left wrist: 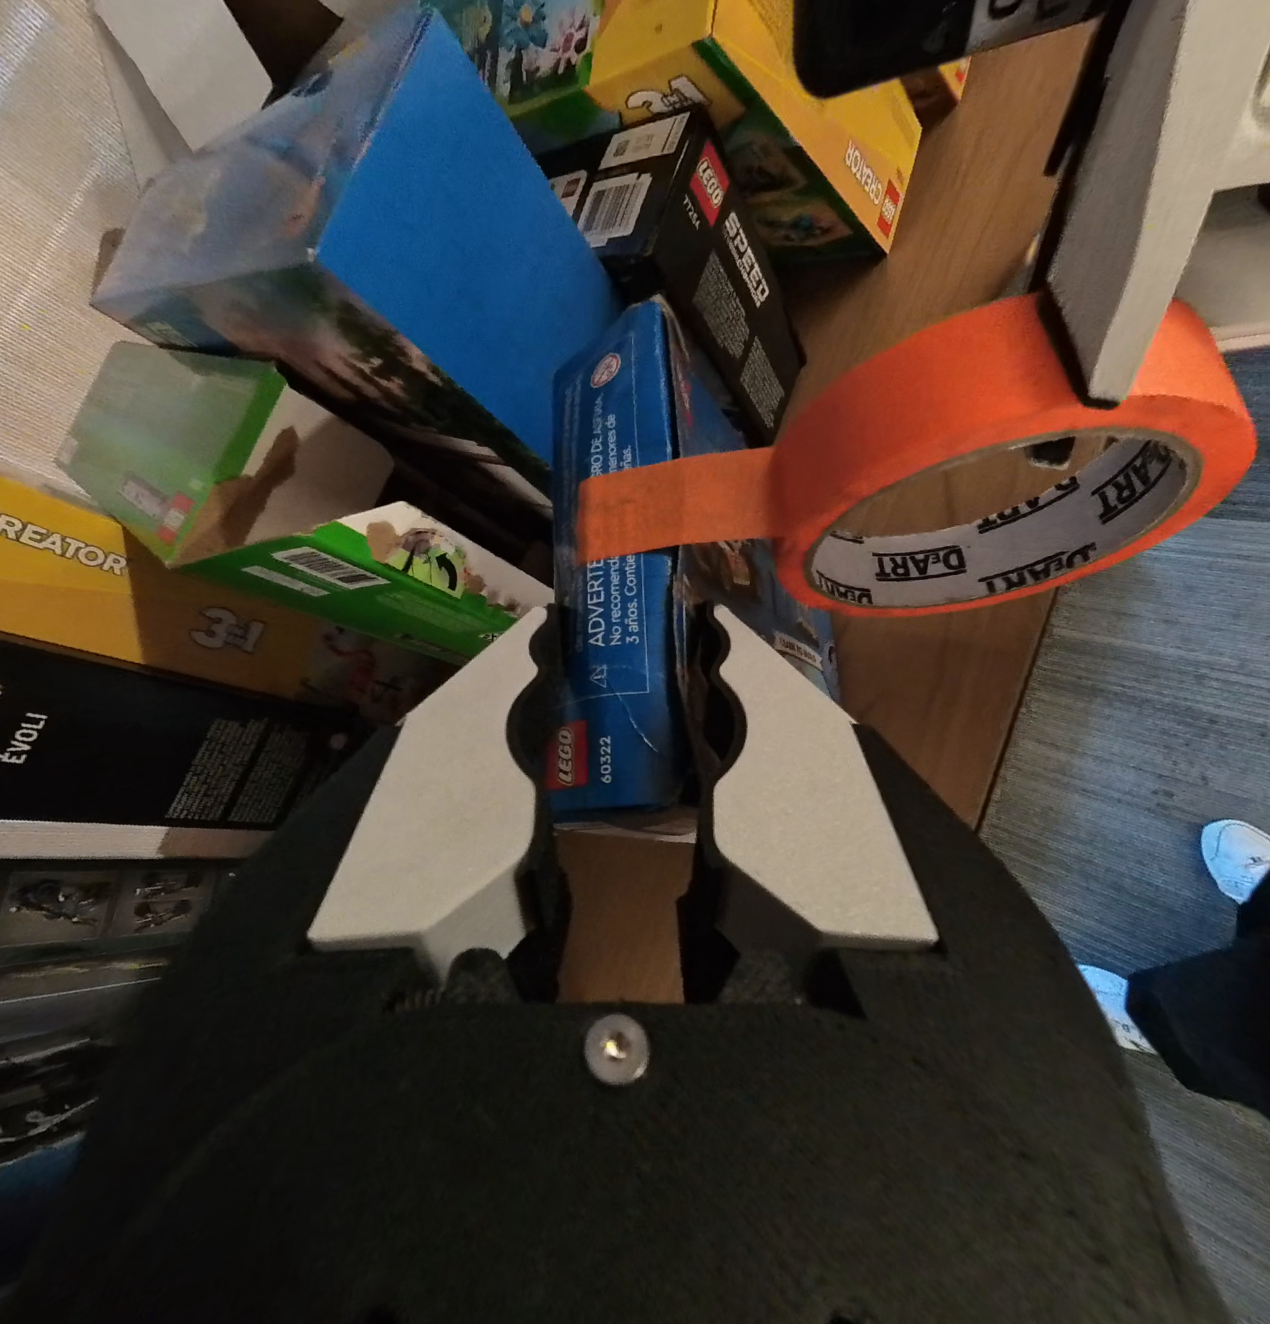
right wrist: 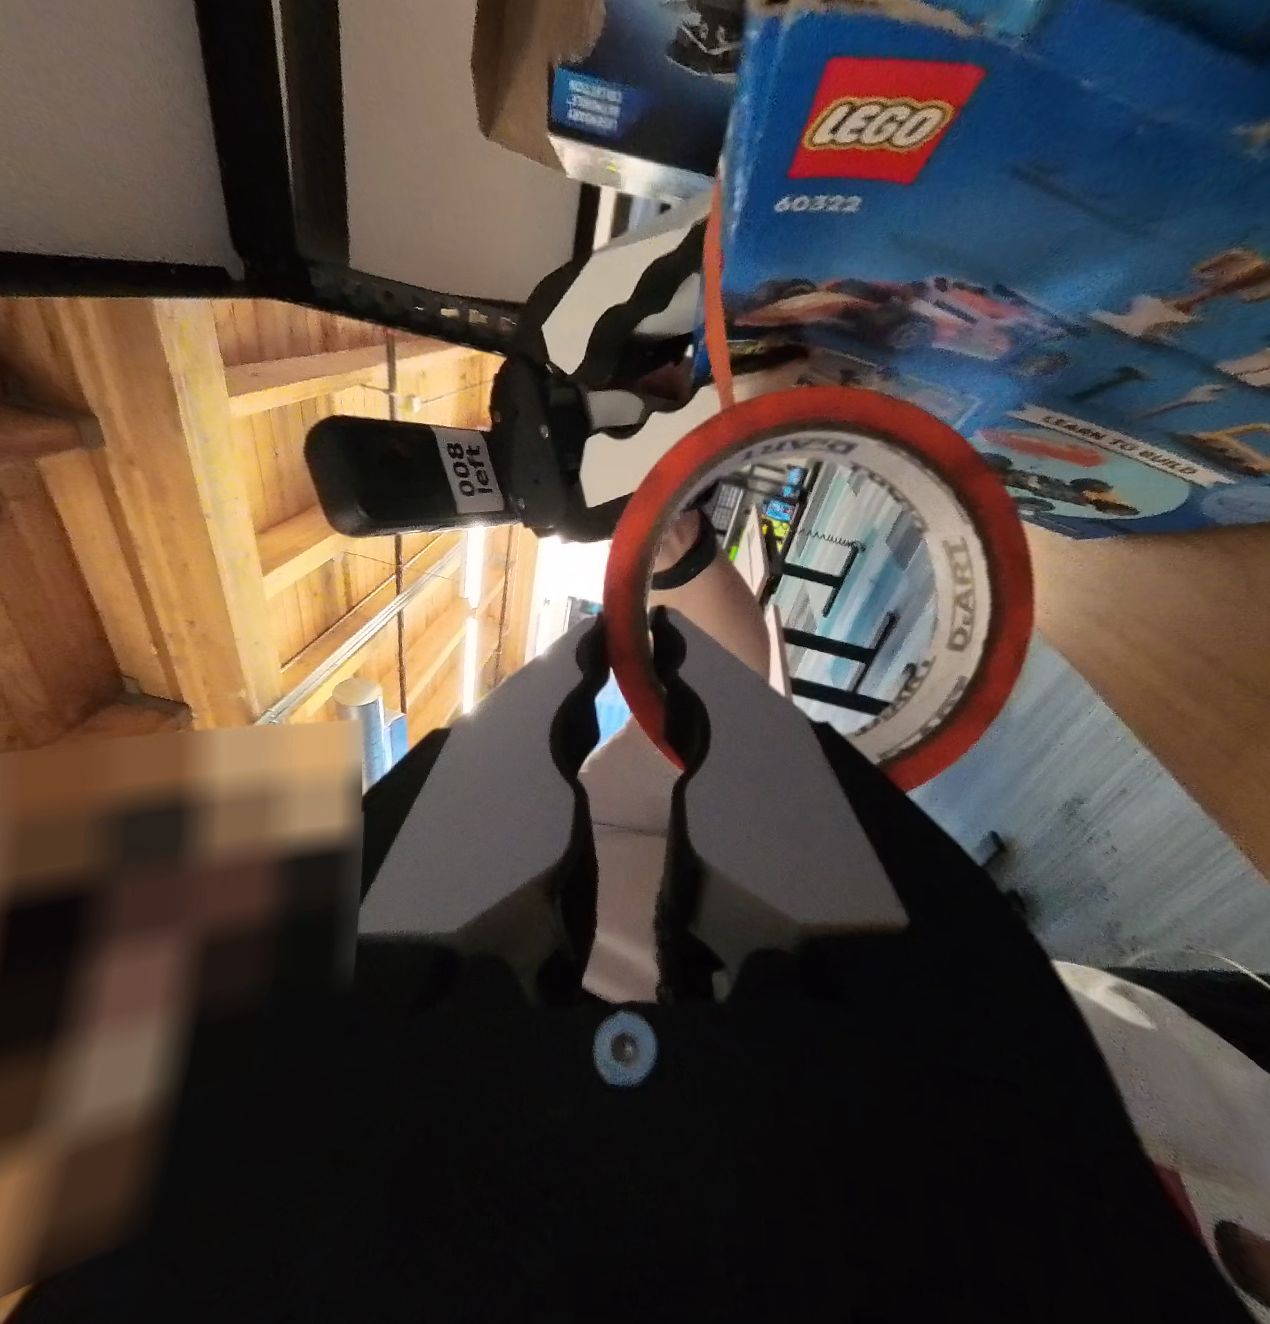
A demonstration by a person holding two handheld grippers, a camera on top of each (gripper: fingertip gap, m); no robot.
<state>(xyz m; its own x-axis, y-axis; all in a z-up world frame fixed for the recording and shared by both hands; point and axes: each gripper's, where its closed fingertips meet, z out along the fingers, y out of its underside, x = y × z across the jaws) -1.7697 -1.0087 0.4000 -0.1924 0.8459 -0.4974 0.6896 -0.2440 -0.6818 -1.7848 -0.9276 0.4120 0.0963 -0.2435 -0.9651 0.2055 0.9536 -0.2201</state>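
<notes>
My left gripper (left wrist: 628, 623) is shut on a small blue toy box (left wrist: 617, 688), holding it by its narrow end. An orange tape roll (left wrist: 926, 401) hangs to the right of the box, and a strip of tape (left wrist: 667, 509) runs from the roll onto the box's side. My right gripper (right wrist: 628, 630) is shut on the wall of the tape roll (right wrist: 1004, 573), one finger inside the ring and one outside. It also shows in the left wrist view (left wrist: 1076, 423). The blue box (right wrist: 1012, 251), the strip (right wrist: 718, 322) and the left gripper (right wrist: 660, 286) show in the right wrist view.
A pile of toy boxes covers the wooden table (left wrist: 926, 716): a large blue one (left wrist: 460, 236), a black one (left wrist: 725, 251), yellow ones (left wrist: 44, 573) and a green one (left wrist: 173, 444). Grey carpet (left wrist: 1119, 716) and a person's shoes (left wrist: 1241, 867) lie to the right.
</notes>
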